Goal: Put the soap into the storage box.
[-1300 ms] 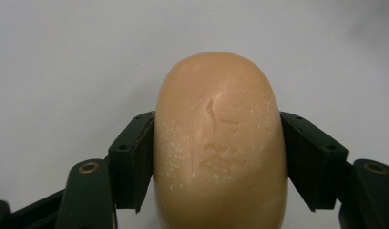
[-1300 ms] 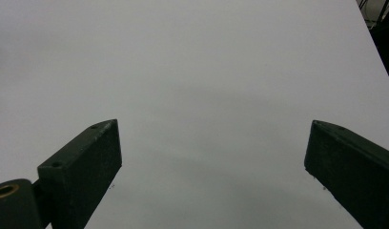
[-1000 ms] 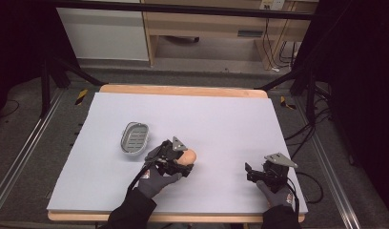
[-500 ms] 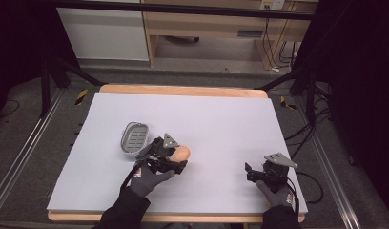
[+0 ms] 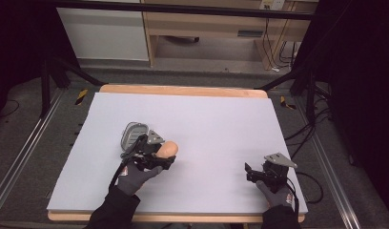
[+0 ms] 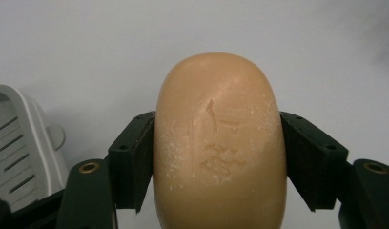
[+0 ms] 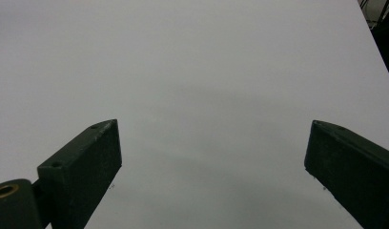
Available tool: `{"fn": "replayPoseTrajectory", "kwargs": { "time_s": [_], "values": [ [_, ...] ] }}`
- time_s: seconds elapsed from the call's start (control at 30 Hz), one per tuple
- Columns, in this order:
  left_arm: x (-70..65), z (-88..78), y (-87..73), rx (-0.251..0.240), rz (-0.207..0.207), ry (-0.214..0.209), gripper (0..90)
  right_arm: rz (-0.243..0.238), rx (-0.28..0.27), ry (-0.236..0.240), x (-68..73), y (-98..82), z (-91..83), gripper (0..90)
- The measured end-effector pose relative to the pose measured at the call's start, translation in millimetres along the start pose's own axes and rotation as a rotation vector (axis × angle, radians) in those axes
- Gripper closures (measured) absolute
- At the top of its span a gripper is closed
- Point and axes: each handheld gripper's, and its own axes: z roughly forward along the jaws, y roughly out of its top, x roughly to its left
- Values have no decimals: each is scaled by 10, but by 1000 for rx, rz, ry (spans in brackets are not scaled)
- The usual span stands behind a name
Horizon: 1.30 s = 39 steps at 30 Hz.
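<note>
An orange bar of soap [image 6: 220,148] with a stamped mark is pinched at its sides between the two black jaws of my left gripper [image 6: 219,160]. In the high view the soap [image 5: 170,148] is held just above the white mat, a little right of a grey slotted soap dish [image 5: 134,134], with my left gripper [image 5: 165,155] shut on it. The dish [image 6: 16,152] shows at the left edge of the left gripper view. My right gripper [image 5: 249,172] rests near the front right of the mat, and in its own view the right gripper [image 7: 211,157] stands open with nothing between its jaws.
The white mat [image 5: 211,119] covers a wooden table [image 5: 183,89]. Metal rails run along the floor on both sides, and cables [image 5: 307,138] trail off the right side. Cabinets stand beyond the far edge.
My left gripper has carried the soap leftward and slightly away, closer to the grey dish. The right gripper has stayed still.
</note>
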Motion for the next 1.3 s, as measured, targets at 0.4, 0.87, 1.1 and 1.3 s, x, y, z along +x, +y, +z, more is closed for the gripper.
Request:
{"fn": "replayPoseTrajectory", "kwargs": {
  "time_s": [0.4, 0.87, 1.1, 1.3],
  "values": [
    [171, -95, -77, -9, -37, 21, 320, -1, -1, 6, 10, 2, -5, 55],
    [368, -180, -104, -35, -90, 58, 320, -7, 0, 11, 22, 2, 0, 54],
    [429, -216, -86, -45, -99, 70, 320, -7, 4, 11, 26, 2, 5, 55],
    [481, -219, -75, -47, -107, 81, 320, -9, 5, 12, 31, 3, 11, 55]
  ]
}}
